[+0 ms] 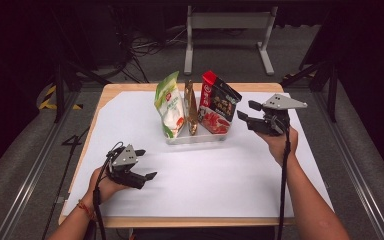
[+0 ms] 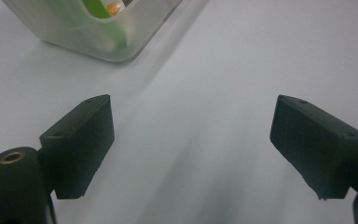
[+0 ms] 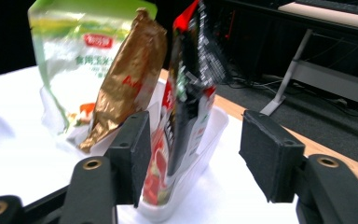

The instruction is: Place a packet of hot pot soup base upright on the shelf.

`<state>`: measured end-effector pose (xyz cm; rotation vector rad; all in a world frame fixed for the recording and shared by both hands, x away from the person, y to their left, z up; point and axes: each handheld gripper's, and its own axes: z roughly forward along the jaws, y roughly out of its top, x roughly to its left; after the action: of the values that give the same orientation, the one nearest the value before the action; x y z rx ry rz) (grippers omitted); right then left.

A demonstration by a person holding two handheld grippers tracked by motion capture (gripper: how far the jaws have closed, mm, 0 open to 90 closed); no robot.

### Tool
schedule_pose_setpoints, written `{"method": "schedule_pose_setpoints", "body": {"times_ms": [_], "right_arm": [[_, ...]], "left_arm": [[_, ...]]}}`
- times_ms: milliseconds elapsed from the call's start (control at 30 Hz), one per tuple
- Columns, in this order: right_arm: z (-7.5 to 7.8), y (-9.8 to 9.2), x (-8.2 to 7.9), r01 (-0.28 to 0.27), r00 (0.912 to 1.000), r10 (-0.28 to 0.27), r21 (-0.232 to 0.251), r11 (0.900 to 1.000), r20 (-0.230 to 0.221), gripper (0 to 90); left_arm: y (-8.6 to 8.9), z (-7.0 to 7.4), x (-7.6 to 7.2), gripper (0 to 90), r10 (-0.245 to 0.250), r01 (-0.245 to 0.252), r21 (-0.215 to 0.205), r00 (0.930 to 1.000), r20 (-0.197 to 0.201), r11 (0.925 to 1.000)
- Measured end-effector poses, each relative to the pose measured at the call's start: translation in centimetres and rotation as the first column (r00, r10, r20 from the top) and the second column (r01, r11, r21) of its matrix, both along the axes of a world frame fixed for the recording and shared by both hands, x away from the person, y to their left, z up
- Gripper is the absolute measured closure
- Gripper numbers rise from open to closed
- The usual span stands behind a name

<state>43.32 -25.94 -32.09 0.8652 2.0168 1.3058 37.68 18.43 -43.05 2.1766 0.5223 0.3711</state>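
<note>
Left gripper (image 1: 142, 169), nearest, at about 8 o'clock on the desk (image 1: 130, 89): held low over the white sheet (image 1: 205, 175), jaws pointing toward 3 o'clock. In the left gripper view the jaws stand wide apart, nothing between them but bare white sheet. A corner of the clear tray (image 2: 121, 44) shows beyond the left jaw, at roughly 11 o'clock in that view, well apart from the pads.

Right gripper (image 1: 246, 116), farther out at about 2 o'clock: raised off the sheet in the person's right hand (image 1: 279, 142), jaws pointing toward 9 o'clock at the packets. Jaws parted about halfway, pads not pressing on anything. In the right gripper view the red packet (image 3: 186, 93) stands just beyond the gap, nearer the left jaw; its upper edge leans toward the right. No contact seen between pads and packet. In the high view the jaw tips sit just beside the red packet's right edge.

Clear tray (image 1: 200, 137) past the desk's middle, toward 12 o'clock. Three packets stand upright in it, side by side: green-and-white packet (image 1: 170, 106) at the left, gold packet (image 1: 191, 109) in the middle, red packet (image 1: 217, 105) at the right.

Beyond the desk at 12 o'clock: a grey metal frame (image 1: 227, 22) on the floor, cables beside it.
</note>
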Motion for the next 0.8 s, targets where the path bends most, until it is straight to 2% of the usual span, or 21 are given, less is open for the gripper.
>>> {"method": "schedule_pose_setpoints", "body": {"times_ms": [33, 67, 333, 500, 667, 800], "right_arm": [[0.0, 0.0, 0.0, 0.000, 1.0000, 0.000, 0.000, 1.000, 0.000, 42.2], [-0.2, 0.0, -0.5, 0.007, 1.0000, -0.007, -0.019, 1.000, 0.005, 37.5], [-0.9, -0.4, -1.6, 0.004, 1.0000, -0.003, -0.055, 0.998, 0.006, 32.6], [-1.7, -0.8, -1.9, 0.003, 0.9998, -0.004, -0.058, 0.998, -0.021, 28.6], [-2.4, -1.3, -2.3, -0.009, 0.9996, 0.007, -0.044, 0.999, -0.028, 22.6], [-3.1, -1.7, -2.9, -0.009, 0.9994, 0.007, -0.059, 0.998, -0.034, 20.0]], "left_arm": [[0.0, 0.0, 0.0, 14.1, 0.000, 0.000, 0.000, 1.0000, 0.000, 1.0000], [0.0, 0.0, 0.0, 14.1, 0.000, 0.000, 0.001, 1.0000, -0.001, 1.0000], [-0.1, -0.1, 0.0, 13.9, -0.005, 0.005, 0.006, 1.0000, -0.007, 1.0000], [-0.2, -0.1, 0.0, 13.8, -0.008, 0.008, 0.012, 0.9999, -0.008, 0.9999], [-0.1, -0.1, 0.0, 13.7, -0.006, 0.006, 0.013, 1.0000, -0.008, 0.9999], [-0.1, -0.1, 0.0, 13.7, -0.006, 0.006, 0.014, 1.0000, -0.008, 0.9999]]}}
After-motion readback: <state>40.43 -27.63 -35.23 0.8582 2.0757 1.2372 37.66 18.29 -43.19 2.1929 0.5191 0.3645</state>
